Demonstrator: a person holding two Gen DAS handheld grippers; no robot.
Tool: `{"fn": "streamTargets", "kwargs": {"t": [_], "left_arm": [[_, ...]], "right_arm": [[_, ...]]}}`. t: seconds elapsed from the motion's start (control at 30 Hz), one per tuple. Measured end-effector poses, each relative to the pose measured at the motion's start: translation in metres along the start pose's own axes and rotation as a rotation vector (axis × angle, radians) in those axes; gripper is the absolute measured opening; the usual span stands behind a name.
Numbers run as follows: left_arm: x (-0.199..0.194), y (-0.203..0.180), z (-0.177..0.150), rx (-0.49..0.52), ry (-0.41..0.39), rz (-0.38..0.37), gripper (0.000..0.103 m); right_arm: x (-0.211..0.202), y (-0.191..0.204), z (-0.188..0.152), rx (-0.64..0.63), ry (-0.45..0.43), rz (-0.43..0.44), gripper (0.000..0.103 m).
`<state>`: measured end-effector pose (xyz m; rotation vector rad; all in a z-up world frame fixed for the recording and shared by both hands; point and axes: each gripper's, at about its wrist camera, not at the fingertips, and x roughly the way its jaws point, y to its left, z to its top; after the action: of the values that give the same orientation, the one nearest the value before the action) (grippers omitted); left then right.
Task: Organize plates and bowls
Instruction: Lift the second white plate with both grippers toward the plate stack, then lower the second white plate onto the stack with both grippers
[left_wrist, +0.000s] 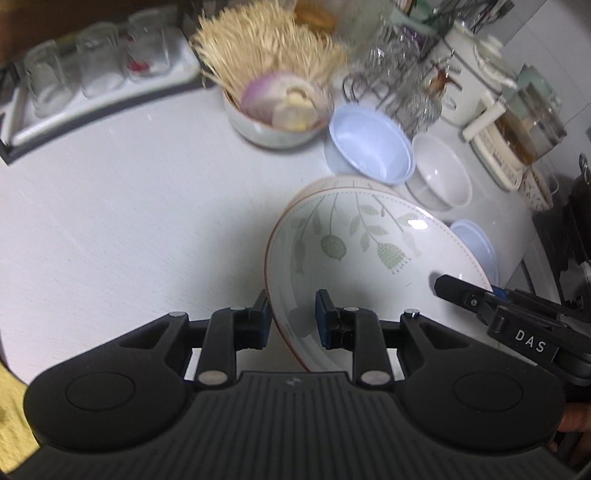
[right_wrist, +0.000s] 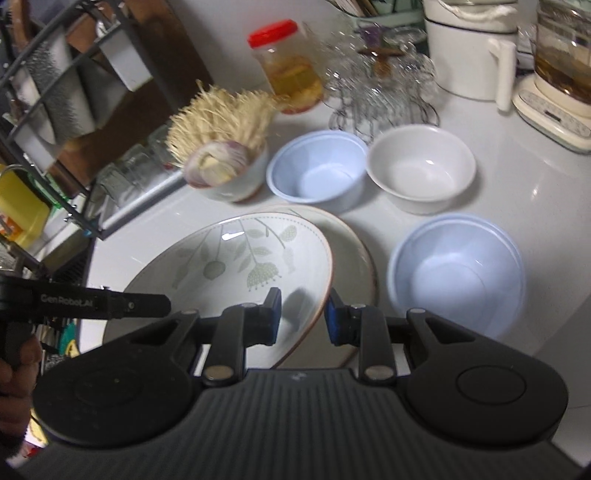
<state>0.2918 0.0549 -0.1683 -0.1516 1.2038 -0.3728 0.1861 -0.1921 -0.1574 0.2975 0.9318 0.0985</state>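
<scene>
A leaf-patterned plate (left_wrist: 369, 251) (right_wrist: 236, 266) is held tilted over a second plate (right_wrist: 354, 258) lying on the white counter. My left gripper (left_wrist: 291, 317) straddles its near rim, jaws wide with a gap to the rim. My right gripper (right_wrist: 303, 314) straddles the opposite rim, also with a gap. Each gripper shows in the other's view, the right (left_wrist: 447, 284) and the left (right_wrist: 162, 304). Two light blue bowls (right_wrist: 317, 170) (right_wrist: 458, 273) and a white bowl (right_wrist: 421, 166) stand behind and right.
A bowl of onion and dried roots (right_wrist: 225, 166) stands left of the bowls. Behind are a red-lidded jar (right_wrist: 291, 66), a wire stand (right_wrist: 384, 92), a white kettle (right_wrist: 469, 51) and a cooker (right_wrist: 557, 74). A glass tray (left_wrist: 85, 70) and rack (right_wrist: 55, 92) are left.
</scene>
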Motion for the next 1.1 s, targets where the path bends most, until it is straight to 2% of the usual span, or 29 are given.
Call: {"fn": "streamTargets", "kwargs": {"t": [0.1,0.47,0.83,1.1], "left_arm": [[0.013,-0.002,0.004,-0.013,0.032,-0.02,0.029],[0.036,-0.018,0.019,0.007,0.067,-0.003,0.029],[0.047,-0.024,0.032,0.038,0.093,0.051,0.029],[0.047,-0.017,0.032,-0.035,0.117,0.031,0.03]], "right_arm": [[0.001,-0.008,0.0,-0.001,0.004,-0.011,0.028],[0.011,-0.023,0.006,-0.011,0.021,-0.046,0.028],[0.029,-0.032,0.005,0.025,0.069,-0.035,0.028],[0.037,-0.034,0.008,0.024,0.076,-0.055,0.027]]}}
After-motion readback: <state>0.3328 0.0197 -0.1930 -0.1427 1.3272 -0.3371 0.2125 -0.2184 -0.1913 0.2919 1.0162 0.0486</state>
